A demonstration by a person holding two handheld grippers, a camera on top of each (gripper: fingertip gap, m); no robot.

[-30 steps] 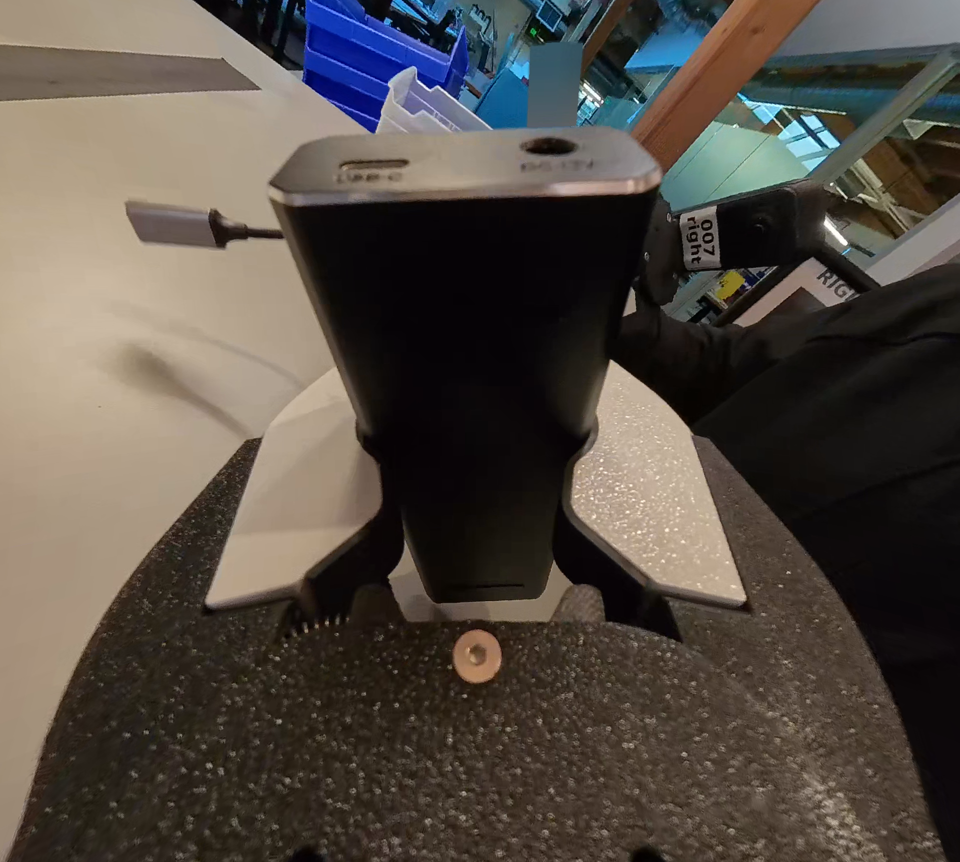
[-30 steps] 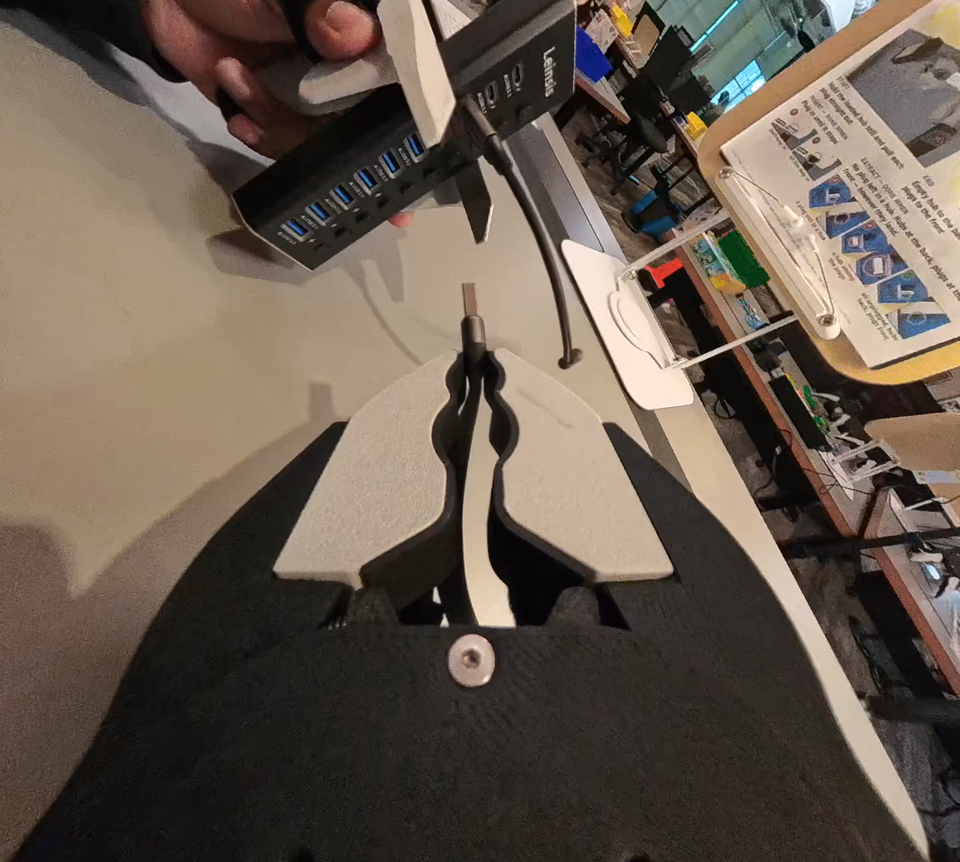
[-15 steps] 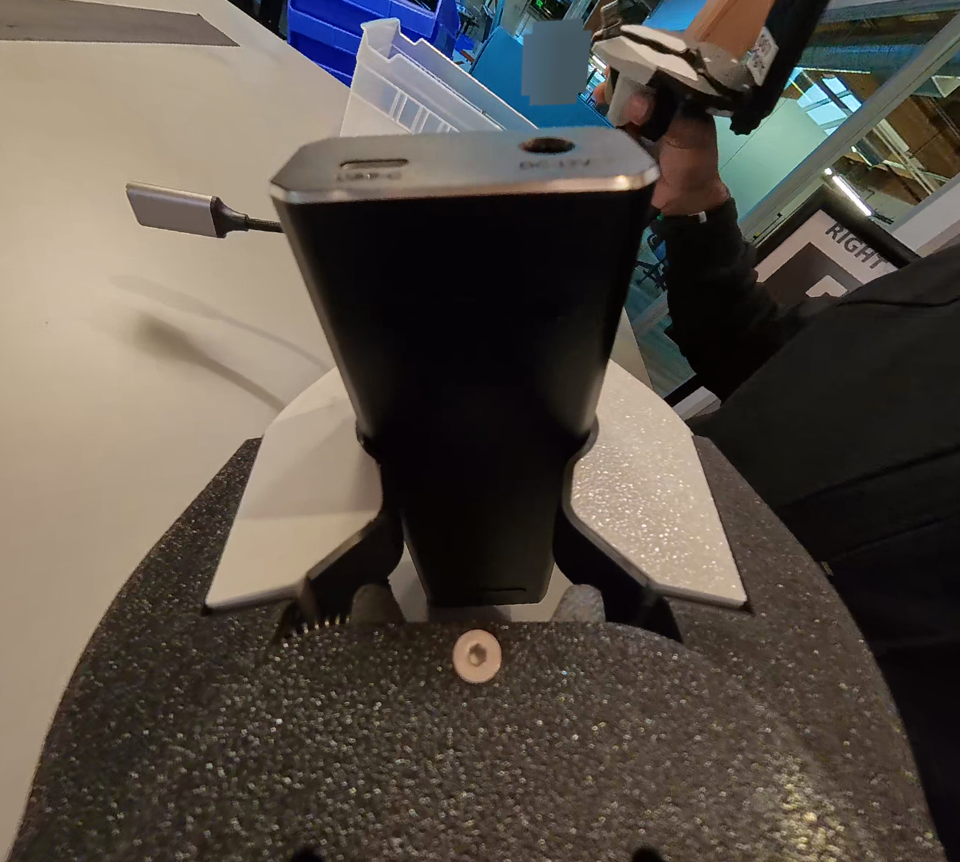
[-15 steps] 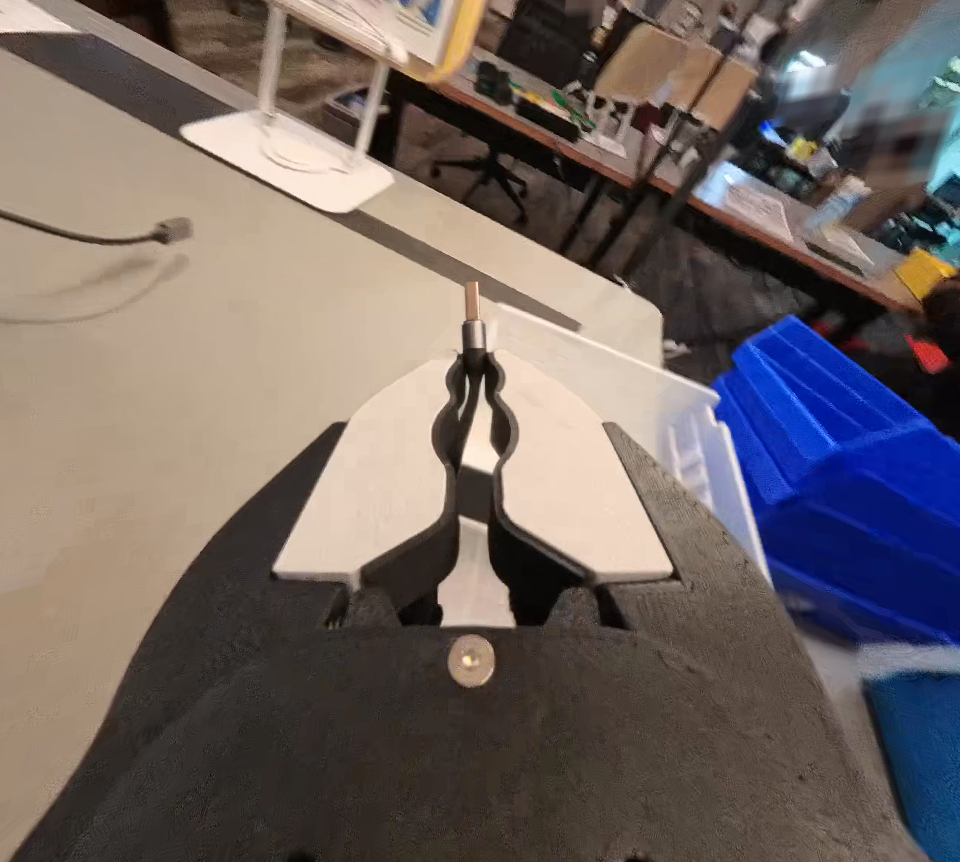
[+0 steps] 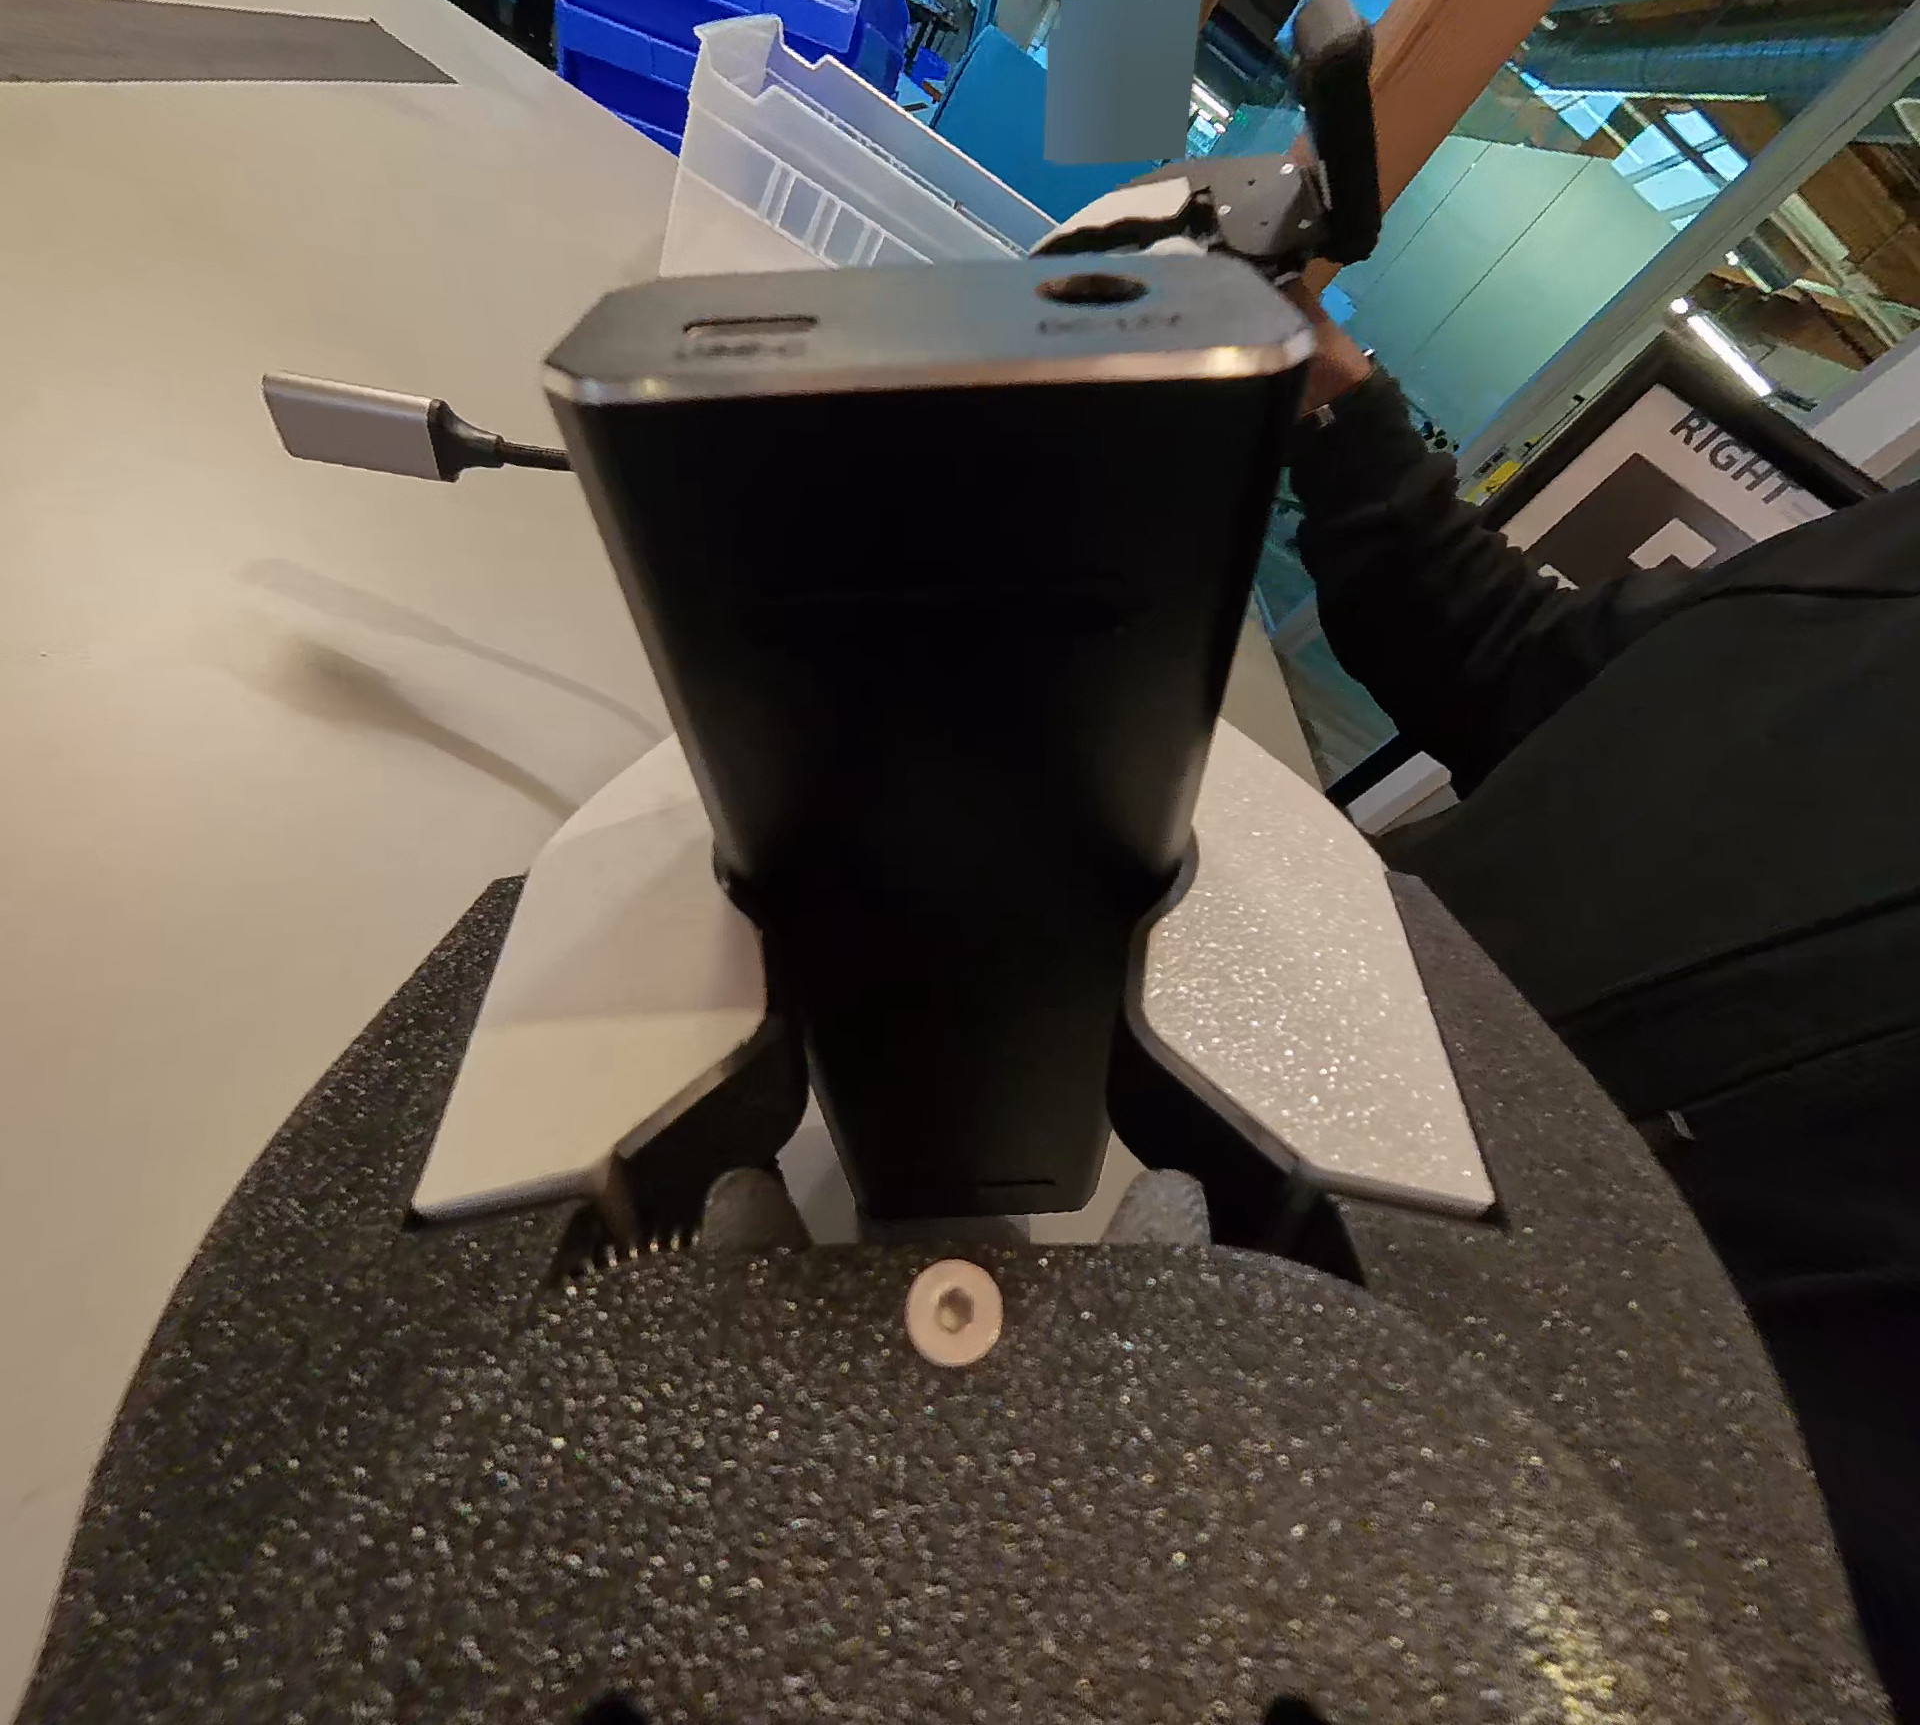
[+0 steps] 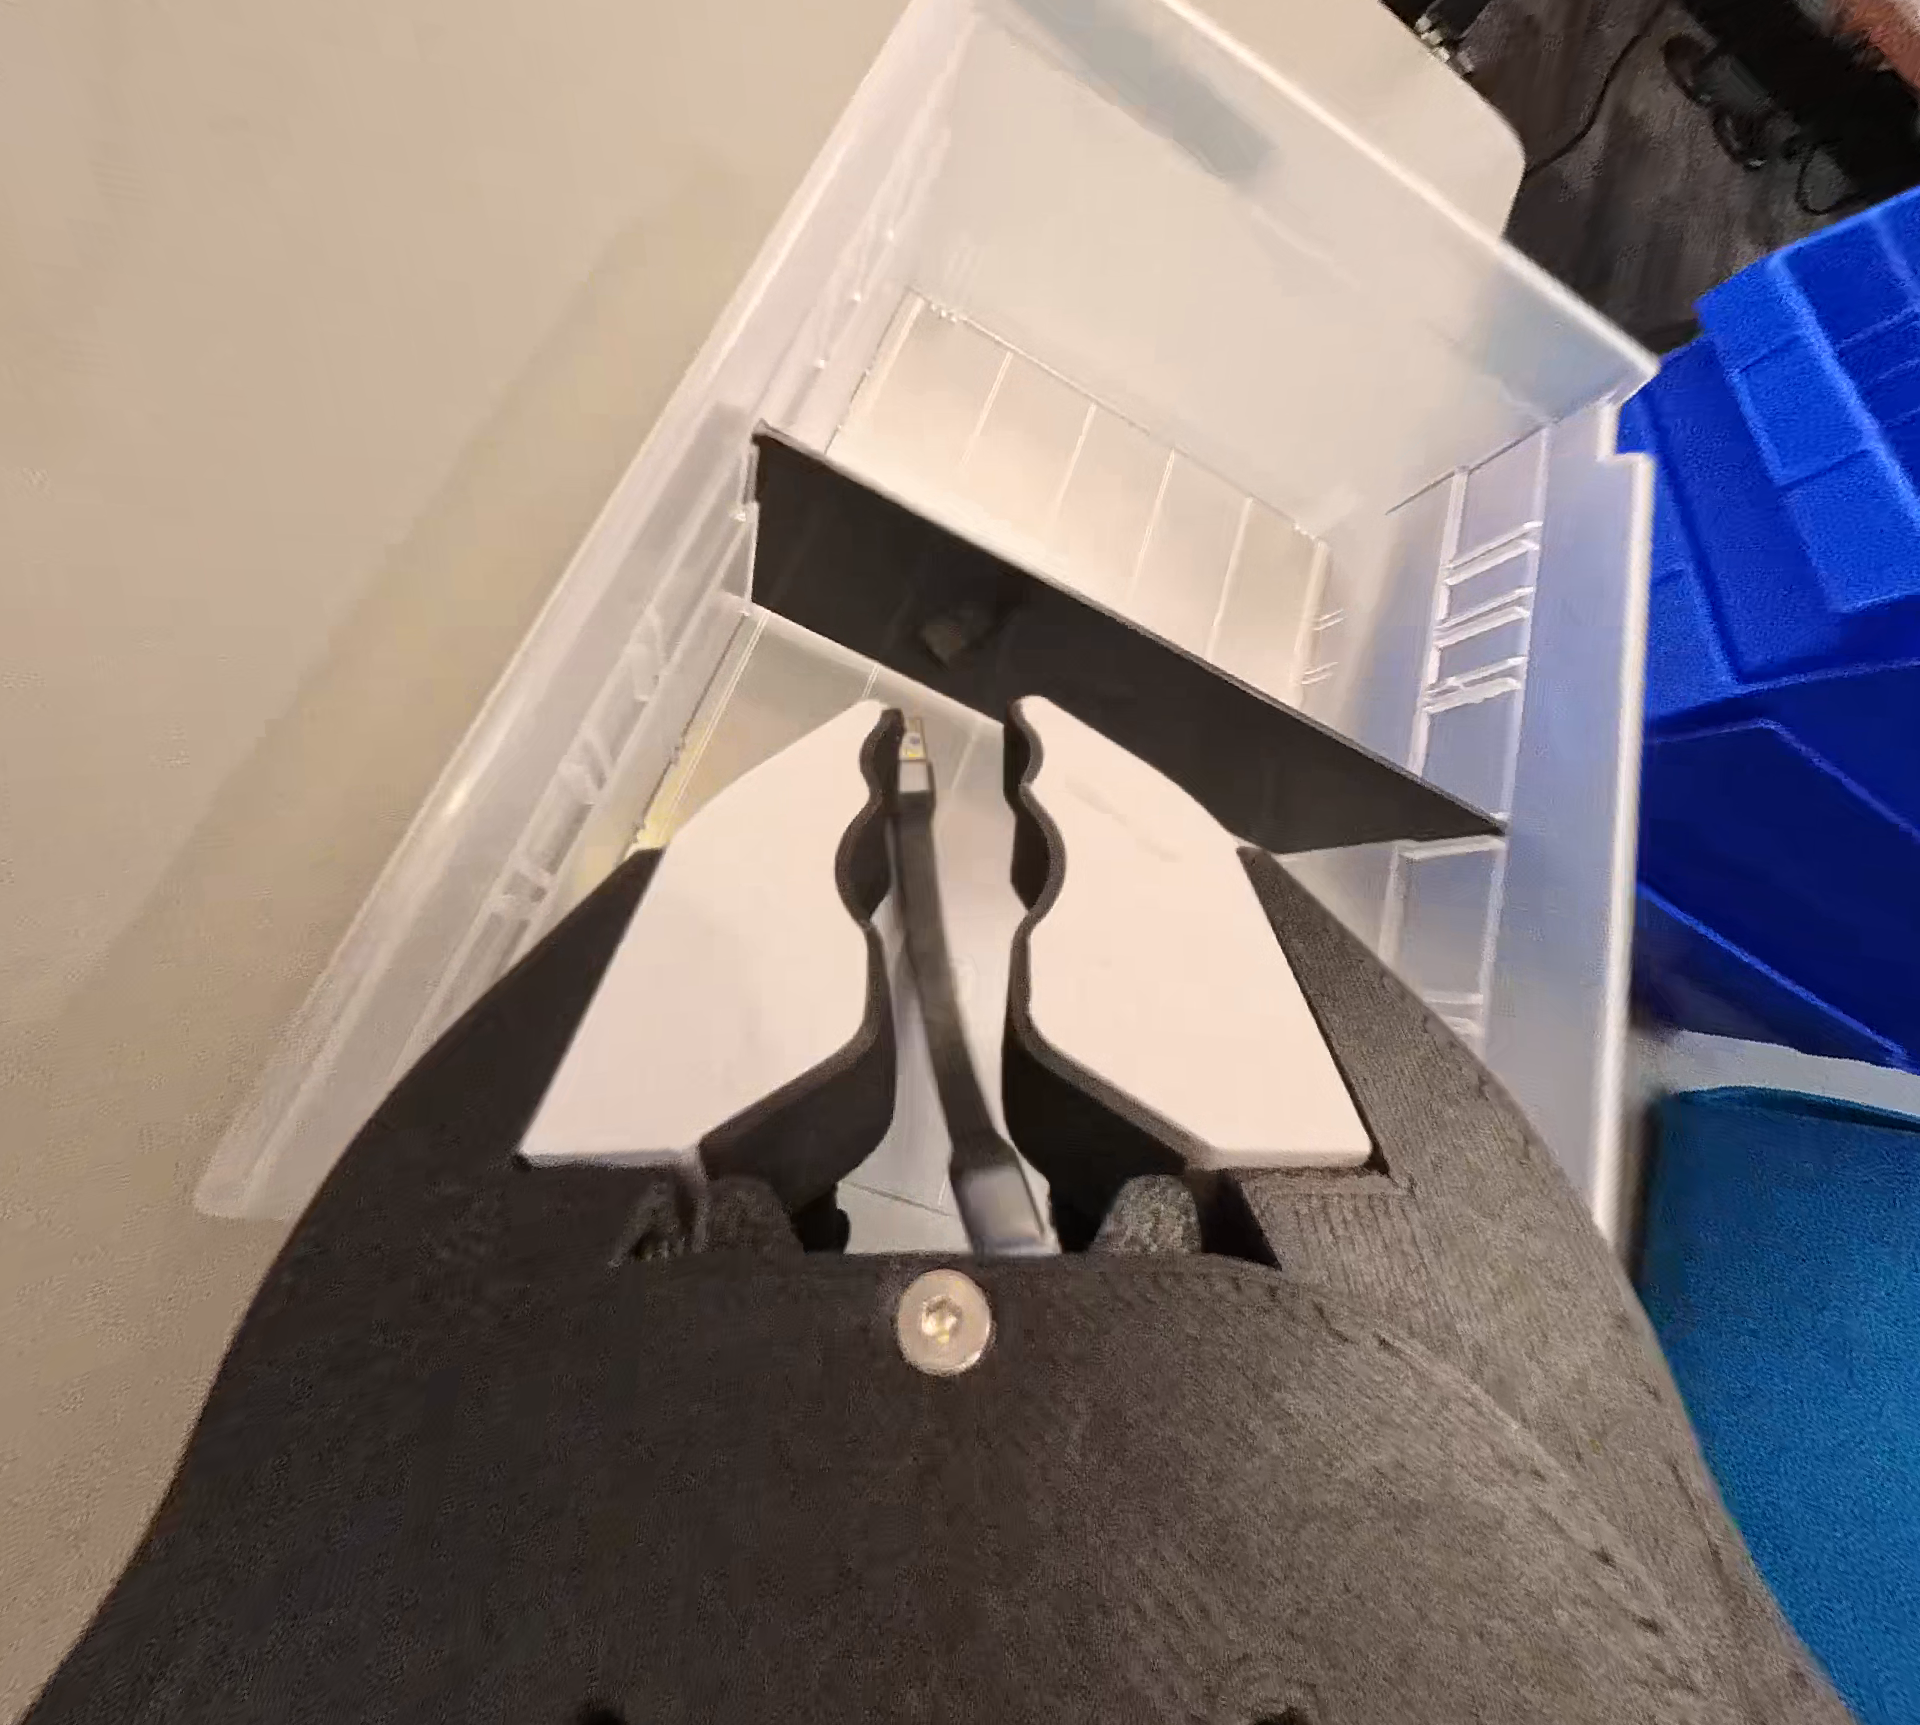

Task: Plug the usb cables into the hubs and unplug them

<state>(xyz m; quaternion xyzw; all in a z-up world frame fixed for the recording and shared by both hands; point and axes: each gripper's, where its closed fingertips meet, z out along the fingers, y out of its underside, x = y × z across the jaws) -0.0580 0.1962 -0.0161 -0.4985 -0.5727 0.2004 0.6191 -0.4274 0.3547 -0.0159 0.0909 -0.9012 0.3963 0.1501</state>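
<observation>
The left gripper is clamped on the black hub, which stands up out of its fingers with the port end farthest from the camera. Left of the hub, a grey plug on a braided cable hangs just above the beige table. Farther off to the right, the right gripper is held up beside a clear bin.

In the right wrist view, the right gripper has its fingers apart, and a dark usb cable lies loose against the left finger. It hovers over the clear bin, above the black divider. Blue bins sit to the right.
</observation>
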